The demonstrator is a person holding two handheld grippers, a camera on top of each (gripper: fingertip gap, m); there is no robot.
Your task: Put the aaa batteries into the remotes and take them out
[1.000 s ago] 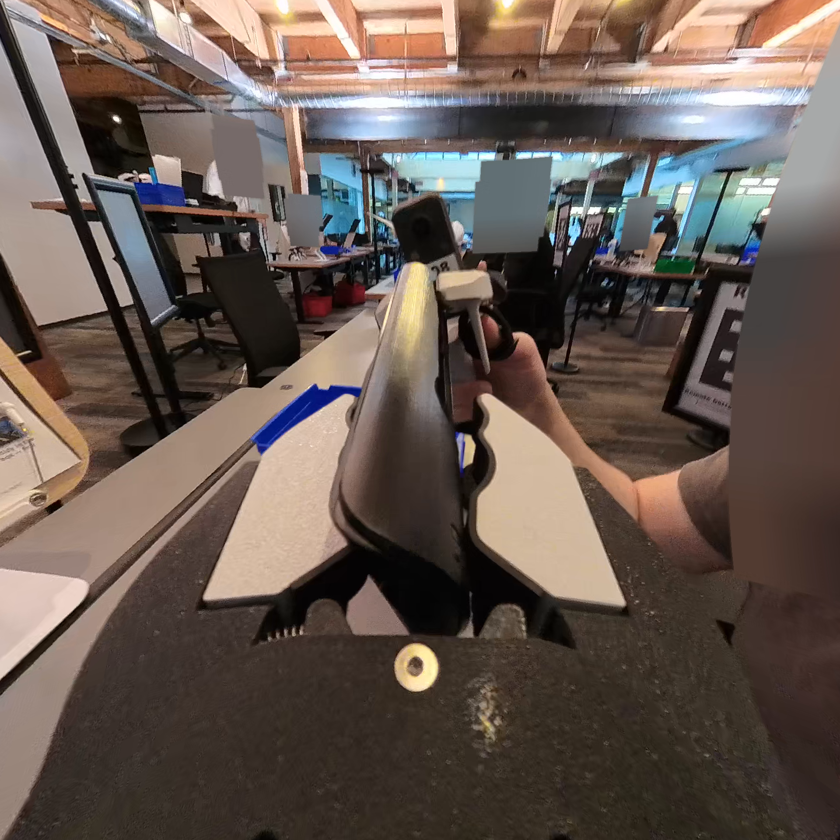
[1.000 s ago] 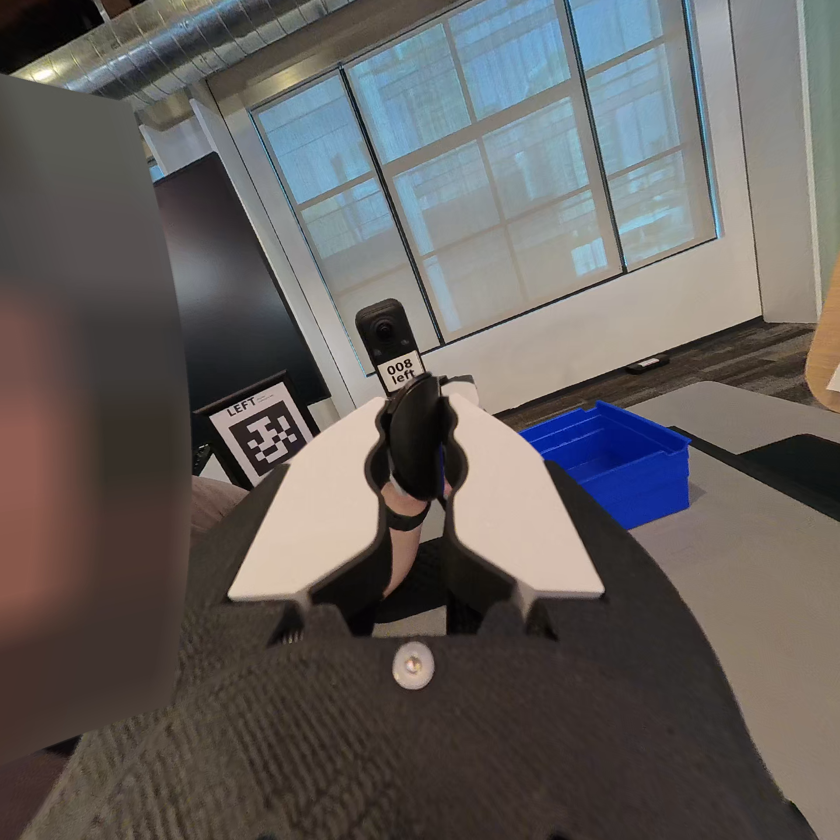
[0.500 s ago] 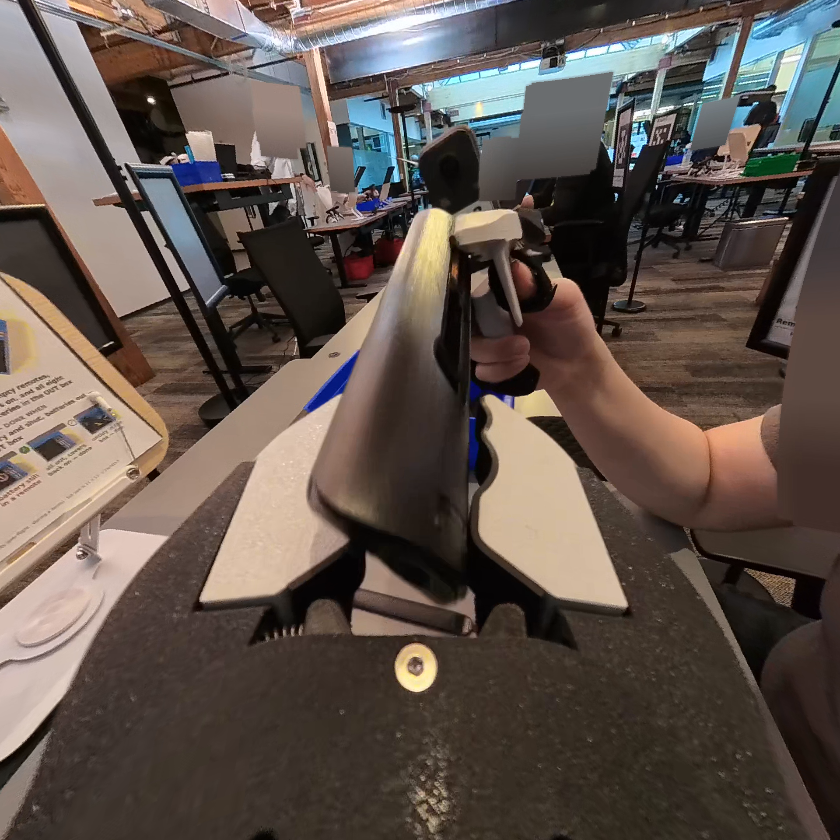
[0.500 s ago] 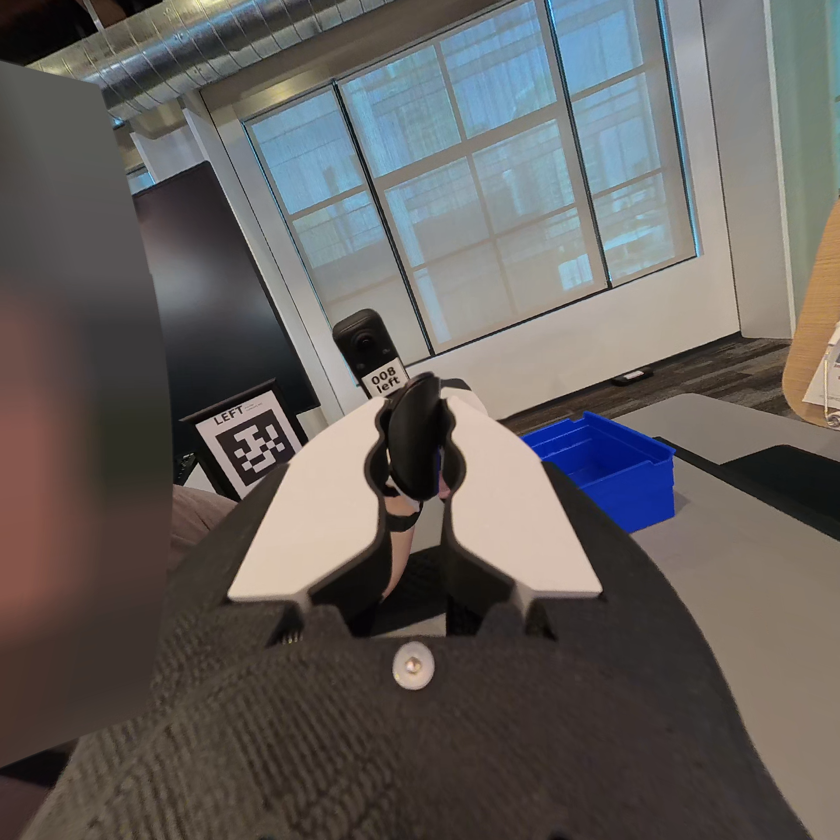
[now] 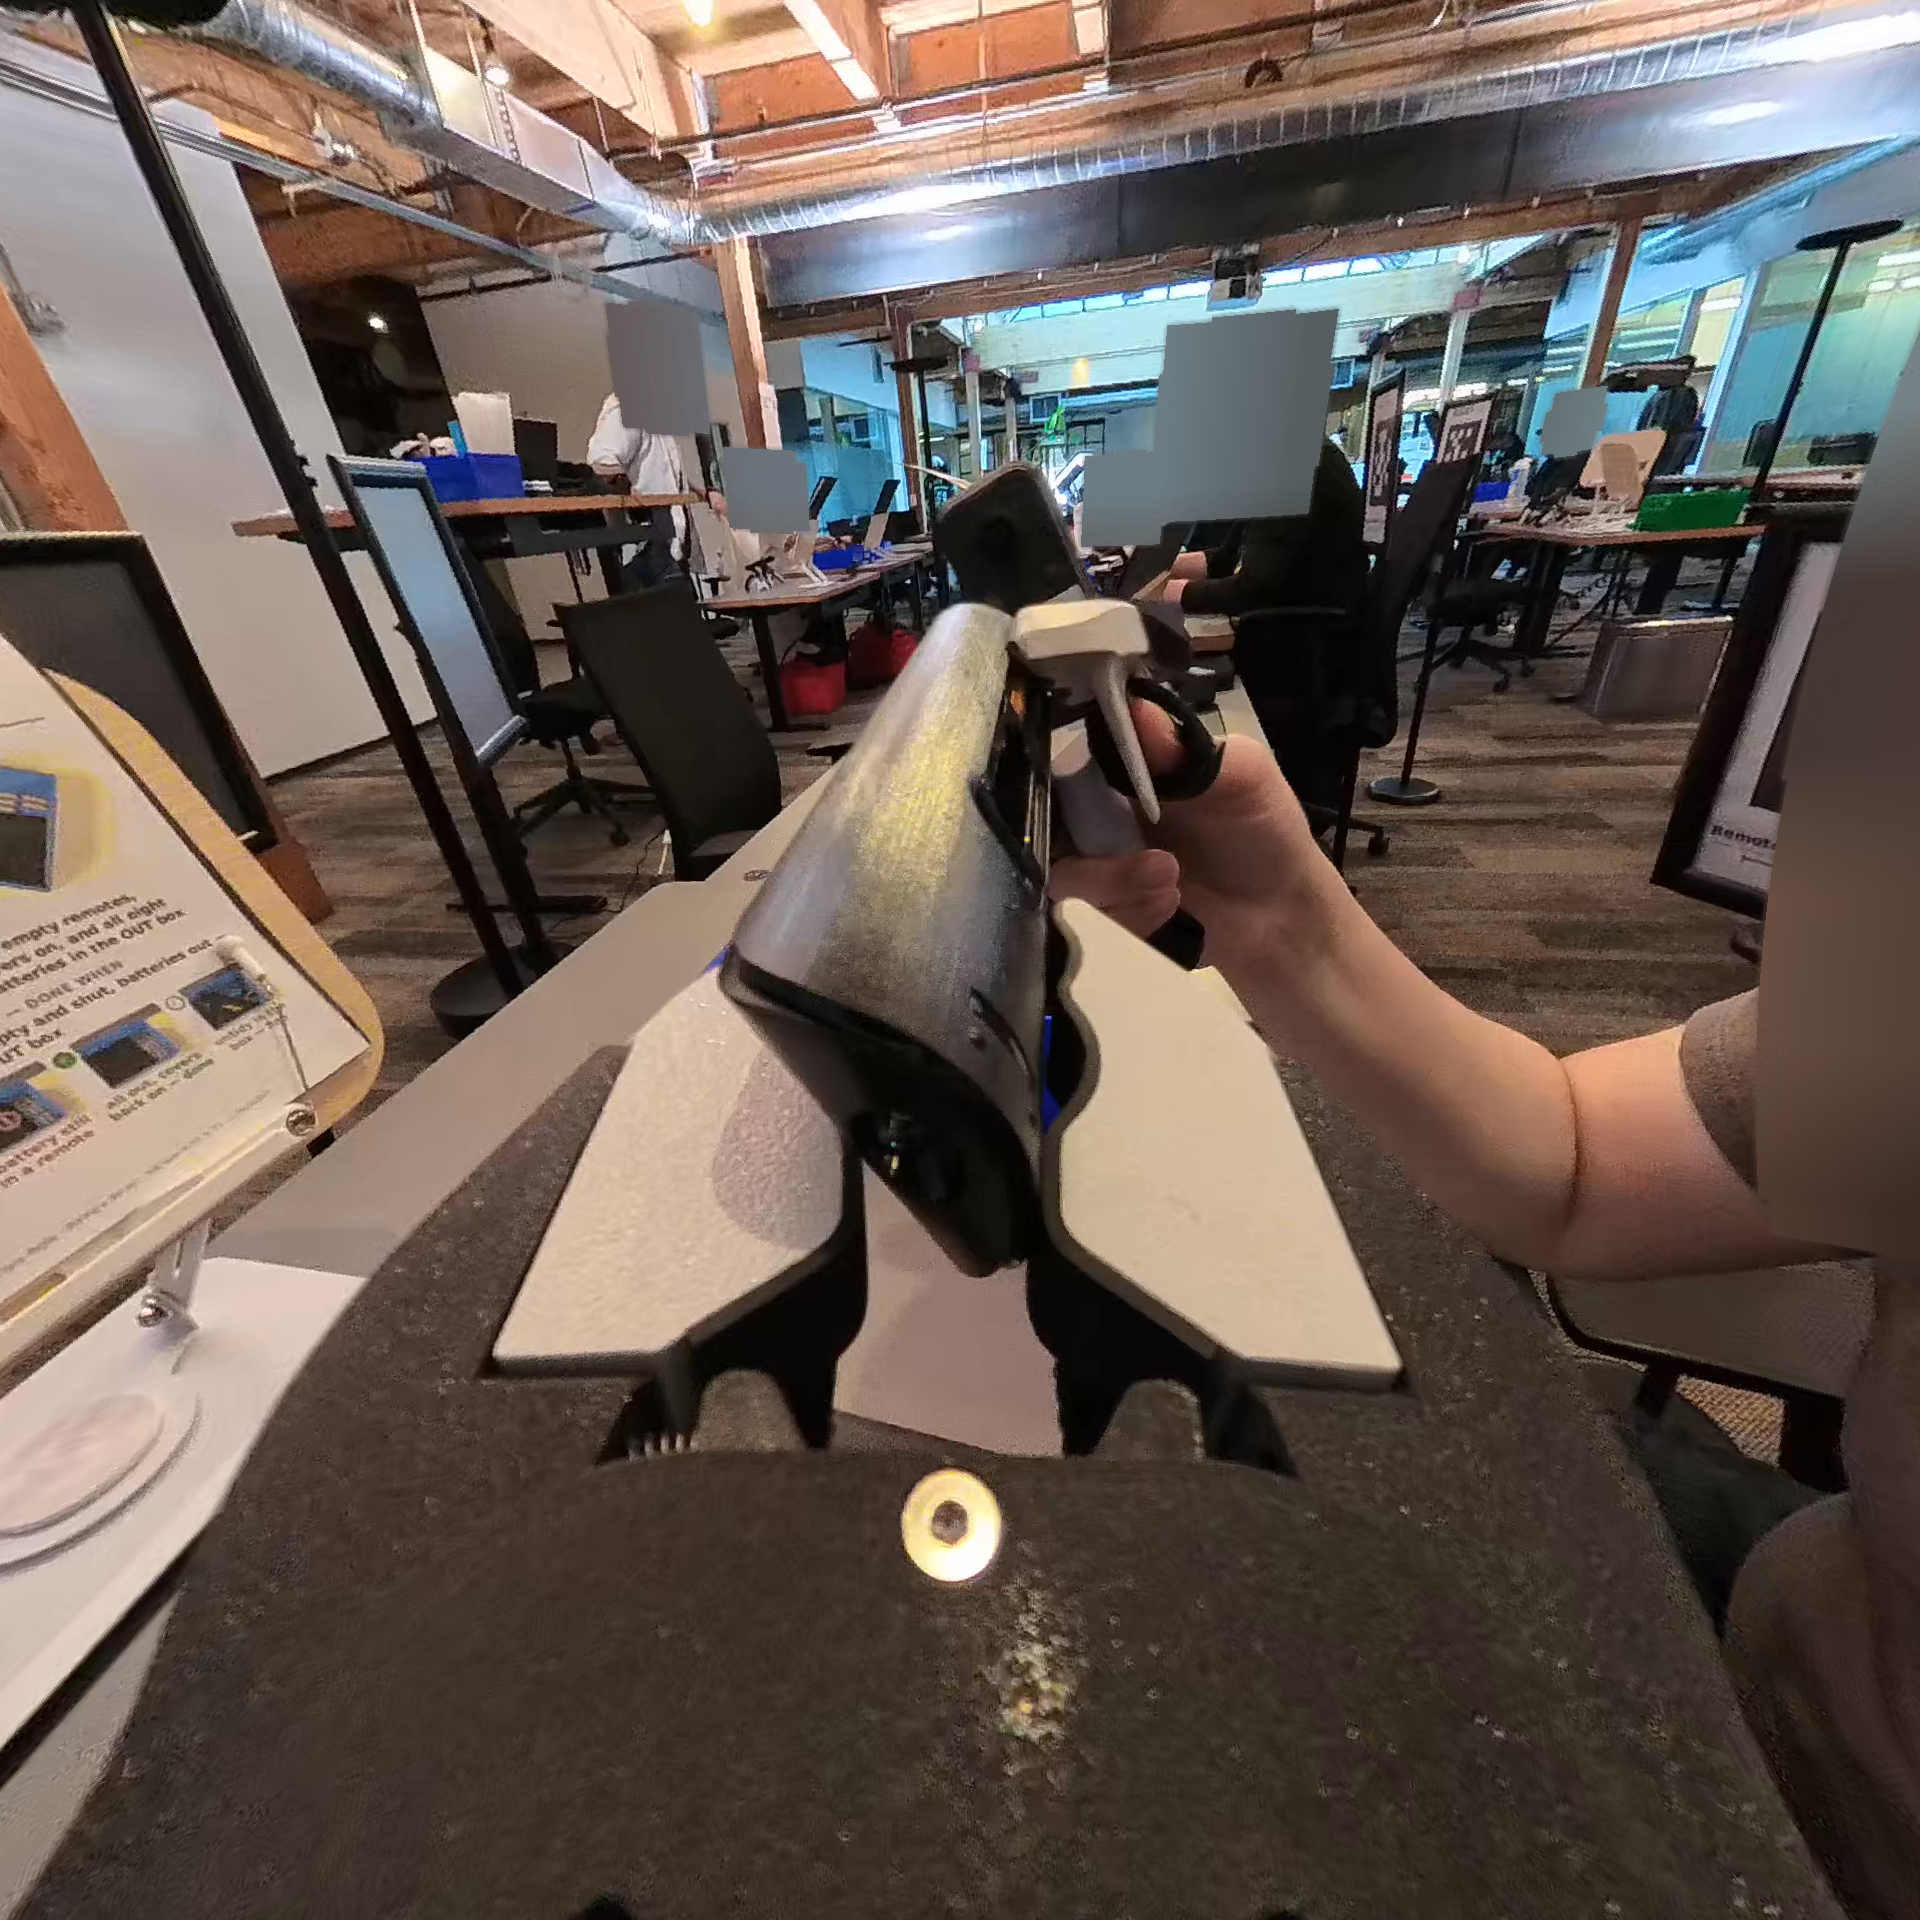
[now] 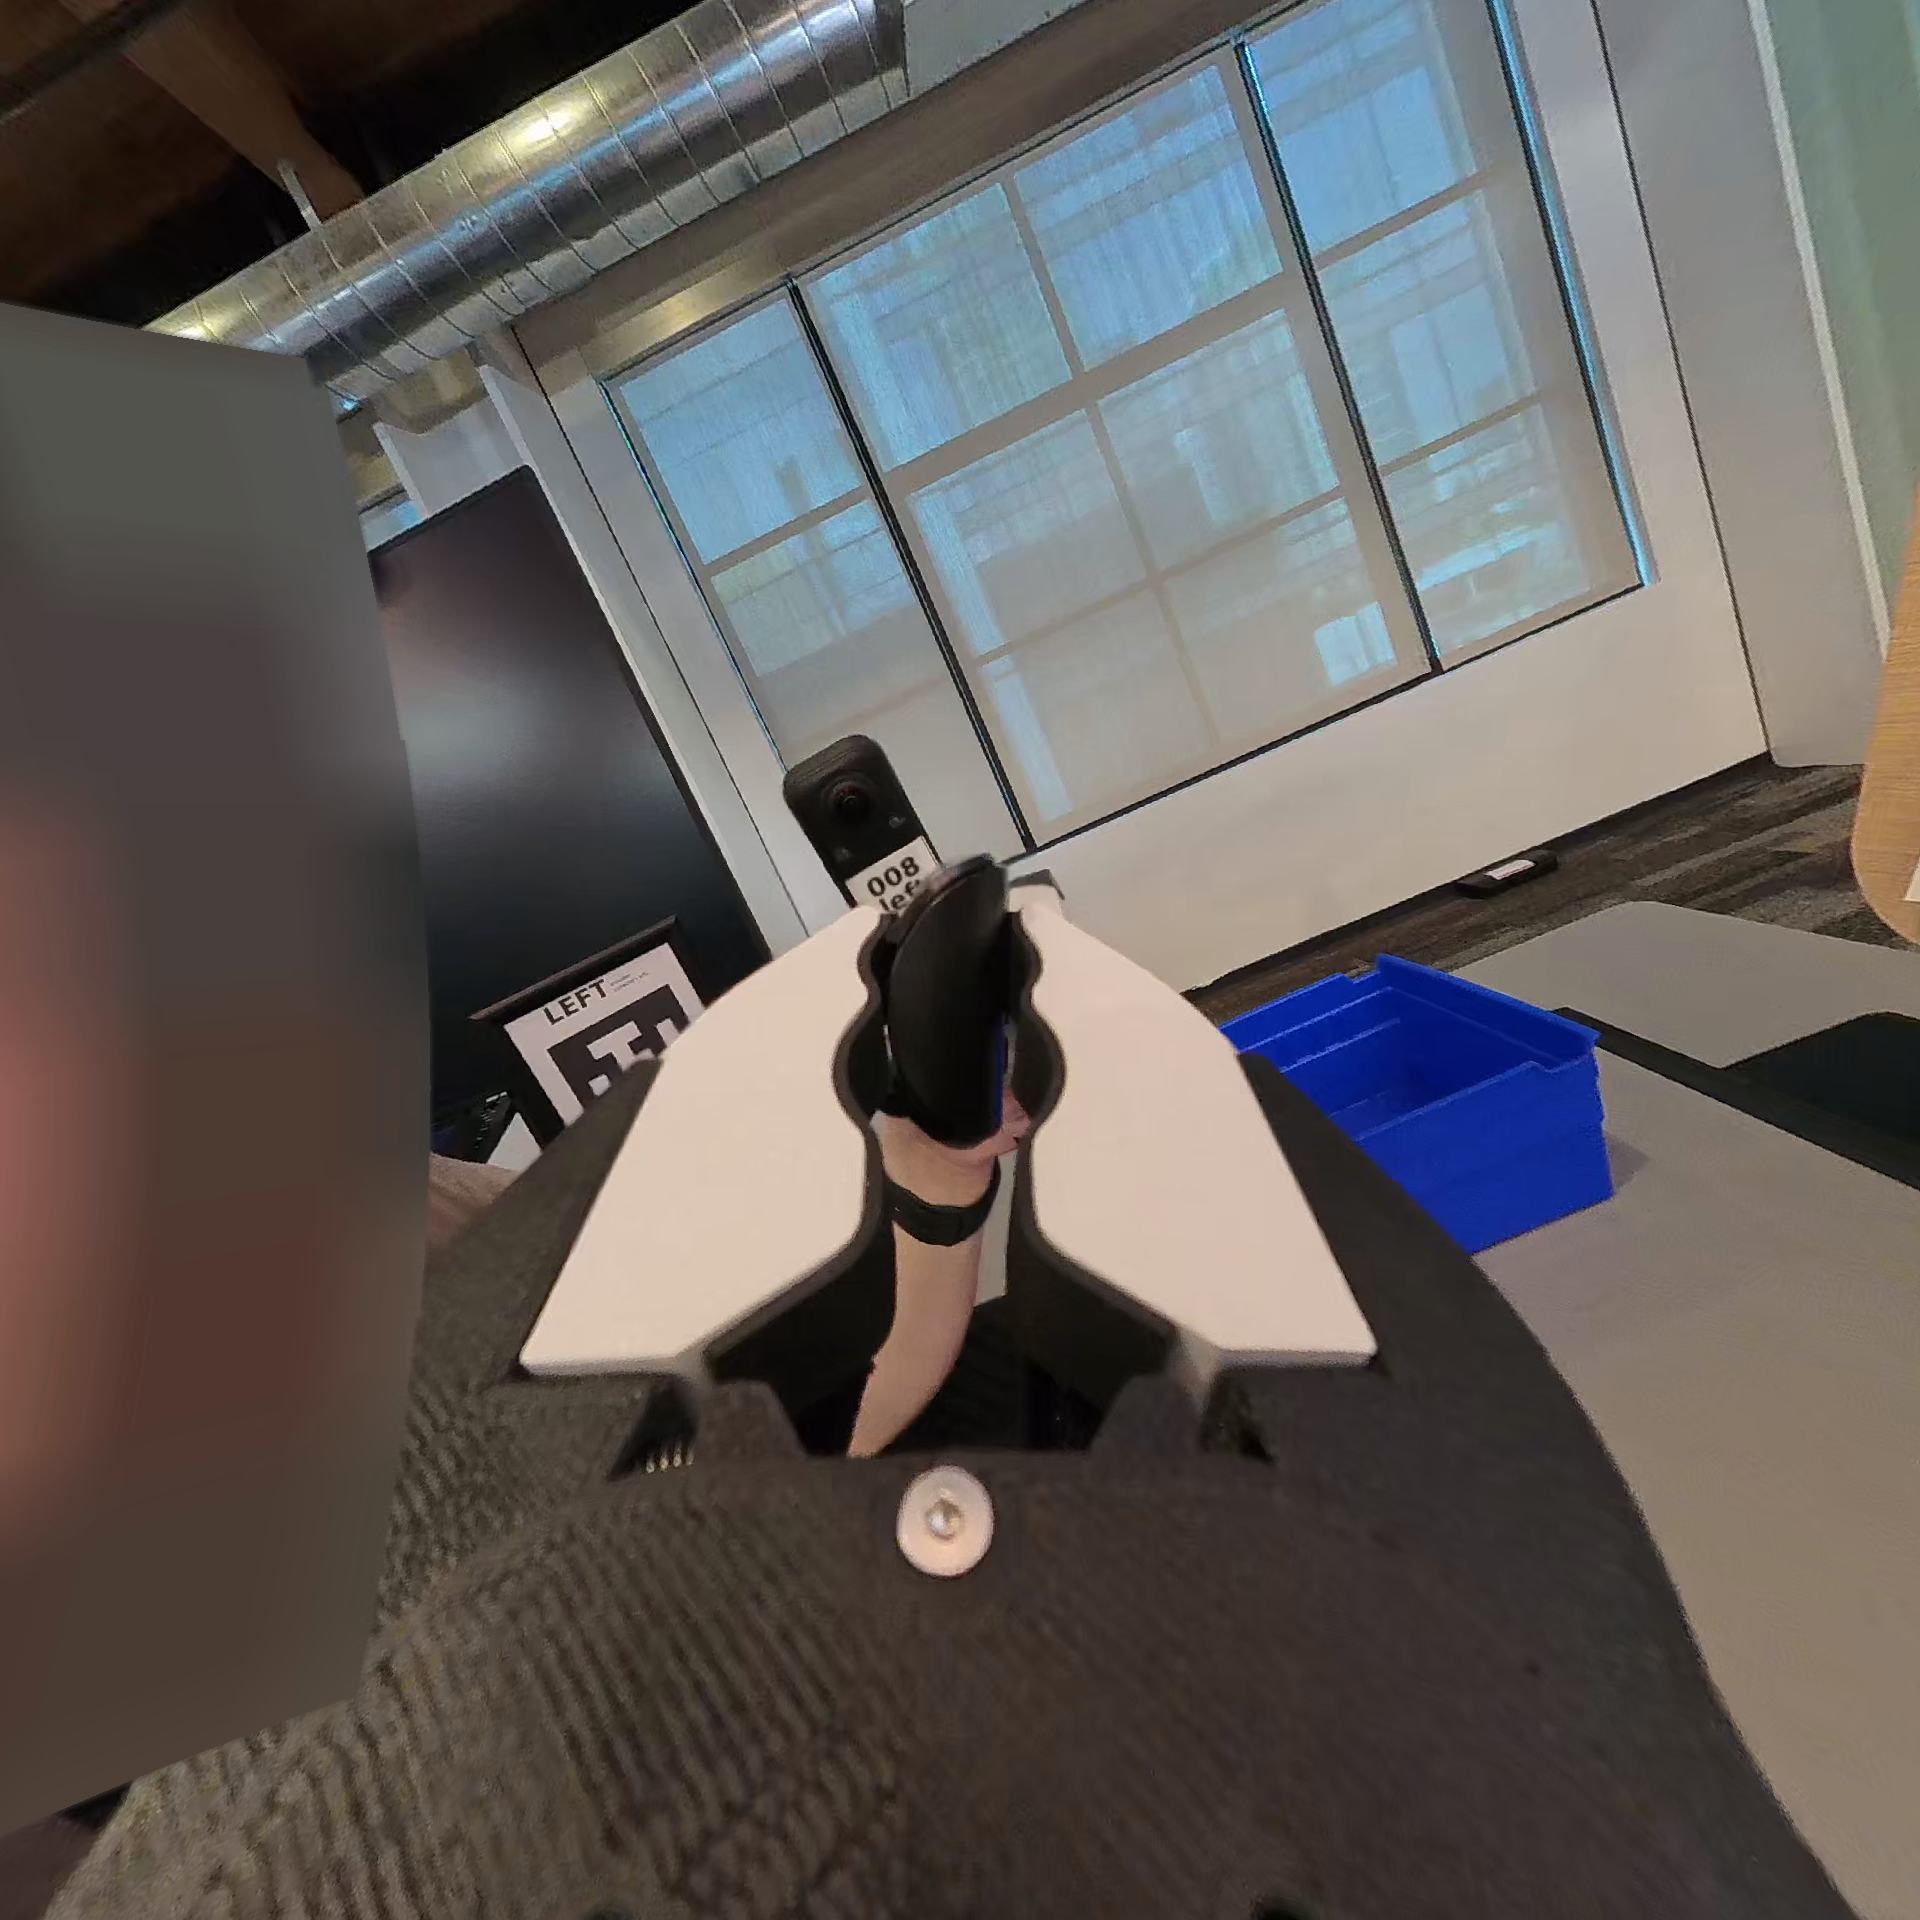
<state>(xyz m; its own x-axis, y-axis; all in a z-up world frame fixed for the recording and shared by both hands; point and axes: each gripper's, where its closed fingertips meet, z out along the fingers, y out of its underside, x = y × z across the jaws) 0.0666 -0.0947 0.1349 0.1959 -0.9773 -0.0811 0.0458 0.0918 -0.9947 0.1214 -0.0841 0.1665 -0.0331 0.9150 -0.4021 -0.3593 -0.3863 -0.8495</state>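
A long black remote is held in the air between both grippers. My left gripper is shut on its near end; the remote runs forward and up from it. My right gripper, held by a person's hand, clamps the far end. In the right wrist view my right gripper is shut on the rounded black end of the remote, with the left gripper's camera just behind it. A narrow seam shows along the remote's right side. No batteries are visible.
A blue bin stands on the grey table to the right. An instruction board on a wooden stand is at the left edge of the table. Office chairs, desks and people fill the room behind.
Both grippers stay shut on the remote. The remote has rolled, so its side seam and near end face now show. The right view has tilted upward and leftward.
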